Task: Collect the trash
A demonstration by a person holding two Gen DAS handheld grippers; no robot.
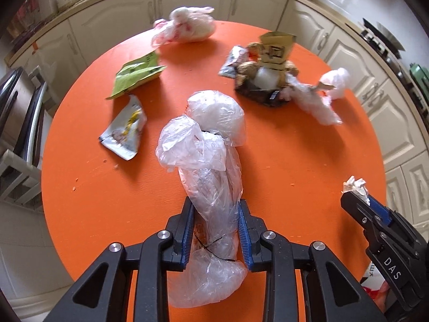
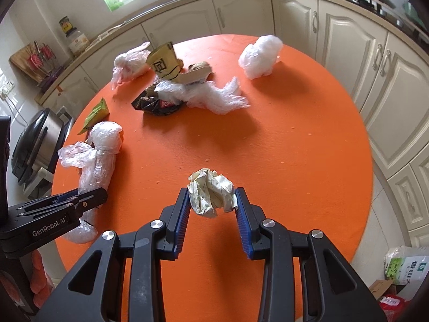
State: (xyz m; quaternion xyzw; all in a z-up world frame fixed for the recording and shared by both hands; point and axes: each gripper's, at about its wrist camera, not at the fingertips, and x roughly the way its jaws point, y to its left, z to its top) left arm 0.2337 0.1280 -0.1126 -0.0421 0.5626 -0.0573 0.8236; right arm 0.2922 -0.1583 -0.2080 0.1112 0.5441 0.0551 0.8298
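Note:
My left gripper (image 1: 216, 206) is shut on a long crumpled clear plastic bag (image 1: 206, 145) and holds it above the round orange table (image 1: 281, 161). My right gripper (image 2: 211, 193) is shut on a crumpled ball of lined paper (image 2: 210, 191), held above the table's near side. In the left wrist view the right gripper (image 1: 355, 191) shows at the right edge with the paper ball (image 1: 355, 183). In the right wrist view the left gripper (image 2: 103, 191) and its plastic bag (image 2: 99, 155) show at the left.
On the table lie a green wrapper (image 1: 136, 76), a silver snack pouch (image 1: 124, 131), a white bag with red print (image 1: 187, 25), a pile with a yellow carton (image 1: 277, 51) and dark wrapper, stretched clear plastic (image 2: 214, 94) and a white bag ball (image 2: 261, 55). Cream cabinets (image 2: 348, 53) surround the table.

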